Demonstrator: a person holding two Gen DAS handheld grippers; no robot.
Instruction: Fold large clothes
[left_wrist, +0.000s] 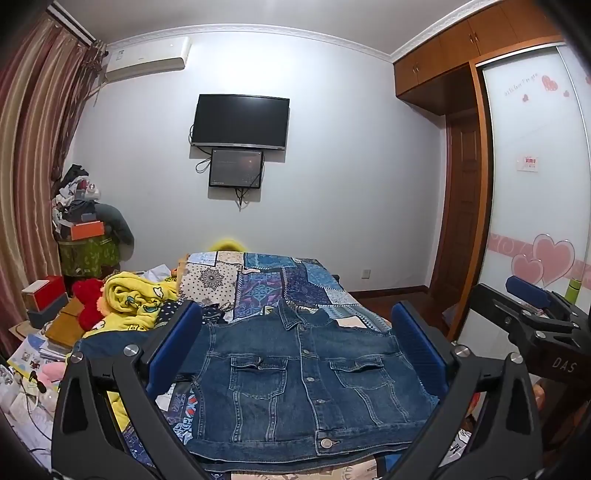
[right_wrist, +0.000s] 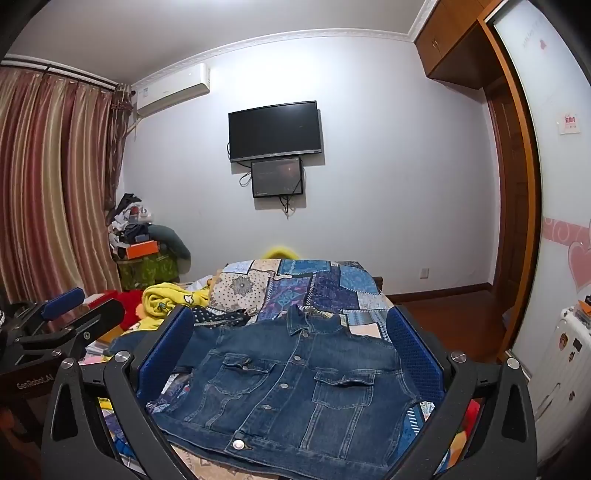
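Note:
A dark blue denim jacket (left_wrist: 295, 384) lies flat and front up on the bed, buttoned, with its collar pointing away from me. One sleeve (left_wrist: 107, 345) runs off to the left behind my left finger. My left gripper (left_wrist: 295, 350) hovers open above the jacket's near half, its blue pads (left_wrist: 173, 347) wide apart and nothing between them. To its right, my right gripper (left_wrist: 524, 306) is open as well. In the right wrist view the jacket (right_wrist: 295, 391) fills the gap of the open right gripper (right_wrist: 291, 354), and the left gripper (right_wrist: 79, 308) is at the left edge.
A patchwork quilt (left_wrist: 280, 284) covers the bed. A yellow blanket (left_wrist: 136, 299) and a red plush toy (left_wrist: 88, 299) lie at the left, with boxes and books (left_wrist: 44, 299) below. A wardrobe with a sliding door (left_wrist: 535, 166) stands at the right, and a TV (left_wrist: 240, 122) hangs on the far wall.

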